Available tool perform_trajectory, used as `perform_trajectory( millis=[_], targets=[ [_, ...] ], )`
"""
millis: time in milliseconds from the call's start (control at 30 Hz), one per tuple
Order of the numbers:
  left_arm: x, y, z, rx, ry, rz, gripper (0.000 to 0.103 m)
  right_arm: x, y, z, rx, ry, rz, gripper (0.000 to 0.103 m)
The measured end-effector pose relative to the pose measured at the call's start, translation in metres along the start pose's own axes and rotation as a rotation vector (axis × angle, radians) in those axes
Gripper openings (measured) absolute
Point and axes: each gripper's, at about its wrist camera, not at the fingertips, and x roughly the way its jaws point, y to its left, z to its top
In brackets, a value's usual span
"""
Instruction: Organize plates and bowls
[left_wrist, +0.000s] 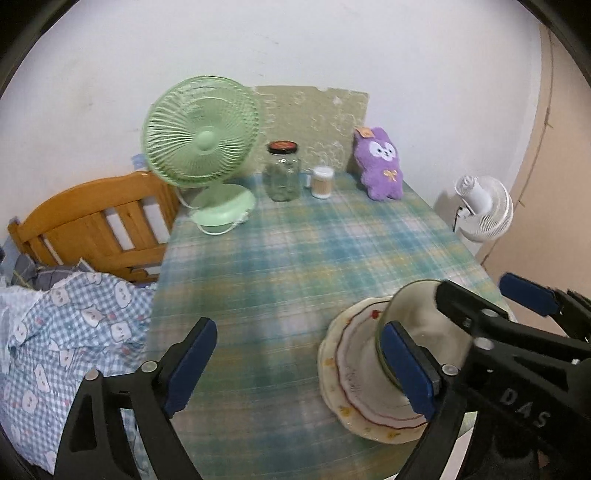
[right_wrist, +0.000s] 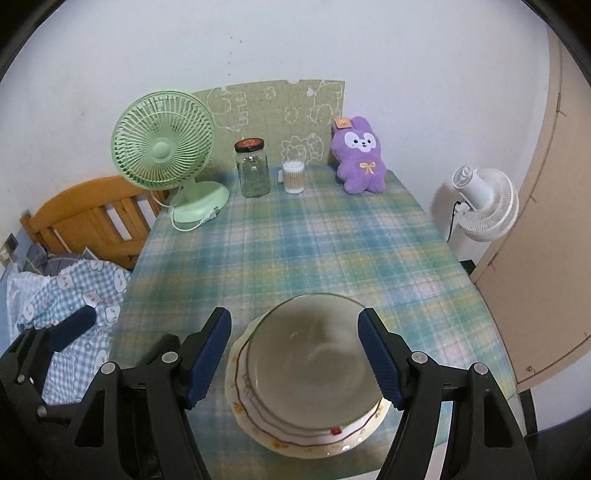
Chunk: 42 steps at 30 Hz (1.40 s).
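A pale bowl (right_wrist: 314, 354) sits nested on a stack of plates (right_wrist: 295, 435) with a thin red line and small yellow flowers around the rim, all of it at the near end of the table (right_wrist: 332, 240), which is covered in a blue-green plaid cloth. The right gripper (right_wrist: 295, 358) hangs just above and behind this stack, its blue-padded fingers (right_wrist: 380, 362) standing apart on either side of the bowl as seen from its own camera; no pad is pressing on the bowl or the plates. The left gripper (left_wrist: 299, 365) is off to the left of the stack, fingers (left_wrist: 188, 365) spread wide, with only bare tablecloth between them. From the left camera the right gripper's black frame crosses in front of the bowl (left_wrist: 417, 314) and the plates (left_wrist: 343, 369). At the far end of the table, against the wall, stand a green desk fan (right_wrist: 166, 147), a glass jar with a dark lid (right_wrist: 253, 168), a small clear container of cotton swabs (right_wrist: 294, 177) and a purple plush rabbit (right_wrist: 360, 158), with a greenish patterned board (right_wrist: 277, 107) propped behind them. Left of the table is a bed with a wooden headboard (right_wrist: 88, 218) and blue checked bedding (right_wrist: 77, 295). A white fan (right_wrist: 484, 199) stands beyond the right edge of the table, near a beige door (right_wrist: 546, 240).
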Motion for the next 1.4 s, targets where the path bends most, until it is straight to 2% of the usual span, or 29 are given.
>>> perform_trajectory(
  millis=[133,500,667,1000,1400],
  targets=[
    [-0.014,0.010,-0.013,-0.008,-0.037,0.026,0.095,-0.010,0.002,-0.011,-0.010,-0.018,0.014,0.074],
    [-0.046,0.014,-0.070,-0.039,-0.148,0.128,0.103,-0.036,0.003,-0.069,-0.057,-0.129,0.057,0.085],
    [-0.055,0.012,-0.097,-0.047,-0.183,0.158,0.103,-0.044,-0.002,-0.098,-0.048,-0.185,0.042,0.091],
    [-0.066,0.012,-0.140,-0.066,-0.225,0.194,0.103,-0.049,-0.011,-0.140,-0.016,-0.244,0.037,0.093],
    [-0.069,0.030,-0.157,-0.125,-0.249,0.183,0.103,-0.048,-0.010,-0.156,-0.008,-0.255,0.043,0.093]
  ],
)
